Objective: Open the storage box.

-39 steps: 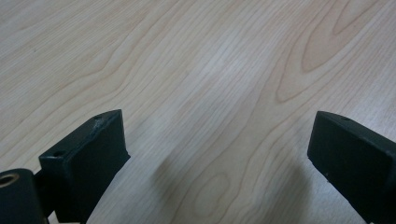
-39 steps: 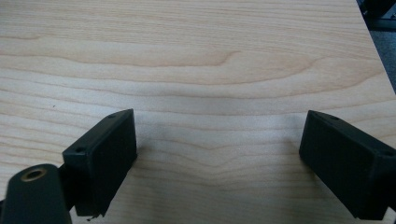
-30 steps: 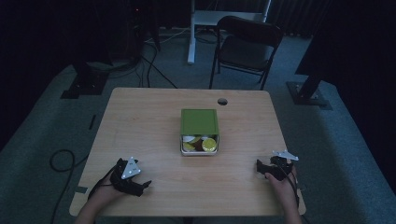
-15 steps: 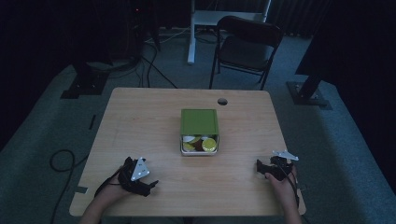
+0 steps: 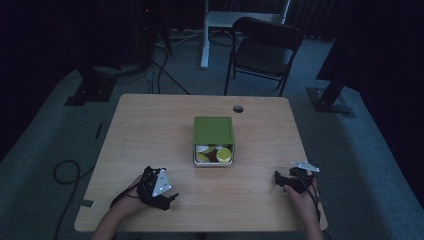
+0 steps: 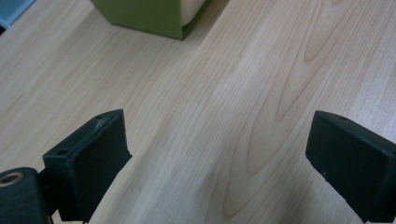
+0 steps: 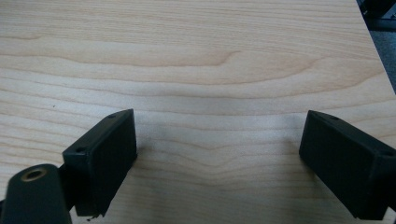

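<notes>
A green box point(image 5: 213, 131) stands in the middle of the wooden table point(image 5: 150, 130), its near part uncovered, with yellow and white round pieces point(image 5: 215, 154) inside. My left gripper point(image 5: 170, 196) rests near the front left edge, held in a hand, jaws wide open over bare wood point(image 6: 219, 154). The green box corner point(image 6: 149, 16) lies ahead of it. At the front right, my right gripper point(image 5: 278, 179) is also held low and open, with only bare table between its jaws point(image 7: 217, 149).
A round cable hole point(image 5: 238, 108) sits near the table's far edge. Behind the table stand a dark folding chair point(image 5: 262, 50) and a white desk leg point(image 5: 205, 35). Stand bases point(image 5: 90, 92) and cables point(image 5: 65, 172) lie on the grey carpet.
My left gripper has turned and shifted slightly right toward the box. The right gripper has stayed put.
</notes>
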Tool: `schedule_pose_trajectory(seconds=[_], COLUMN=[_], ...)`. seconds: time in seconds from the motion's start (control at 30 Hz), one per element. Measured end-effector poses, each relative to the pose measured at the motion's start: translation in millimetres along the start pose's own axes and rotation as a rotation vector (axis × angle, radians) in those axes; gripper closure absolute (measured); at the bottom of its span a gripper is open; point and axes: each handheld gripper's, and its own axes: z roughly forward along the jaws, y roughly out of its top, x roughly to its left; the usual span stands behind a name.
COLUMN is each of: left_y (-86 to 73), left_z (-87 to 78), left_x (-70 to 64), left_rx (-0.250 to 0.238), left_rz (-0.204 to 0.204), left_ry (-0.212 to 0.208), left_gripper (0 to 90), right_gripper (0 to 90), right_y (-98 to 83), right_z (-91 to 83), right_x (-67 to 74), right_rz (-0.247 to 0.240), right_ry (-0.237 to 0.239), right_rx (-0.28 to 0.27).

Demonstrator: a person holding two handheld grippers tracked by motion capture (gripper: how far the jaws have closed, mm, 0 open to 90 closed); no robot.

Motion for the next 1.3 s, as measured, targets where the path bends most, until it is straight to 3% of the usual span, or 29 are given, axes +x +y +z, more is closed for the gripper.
schedule_pose_trajectory(seconds=[0.27,0.47,0.73,1.17,1.3], left_y=[11.7,20.8,31.9,45.6,50.5], left_z=[6.1,8.9,14.9,22.7,26.7], left_x=[-8.4,-13.0,-21.7,-28.6,-32.9], left_rx=[0.008,-0.006,-0.025,-0.034,-0.050], left_rz=[0.070,0.106,0.183,0.249,0.279], left_ry=[0.011,0.020,0.030,0.076,0.118], left_gripper=[5.8,5.8,5.8,5.9,5.8], right_gripper=[10.5,10.5,10.6,10.6,10.6], right_y=[0.0,0.0,0.0,-0.1,-0.1], right_z=[0.0,0.0,0.0,0.0,-0.1], right_x=[0.0,0.0,-0.1,-0.3,-0.4], right_rz=[-0.001,-0.001,0.000,0.000,0.002], right_ry=[0.000,0.000,0.000,0.001,0.002], right_rx=[0.000,0.000,-0.001,-0.002,-0.002])
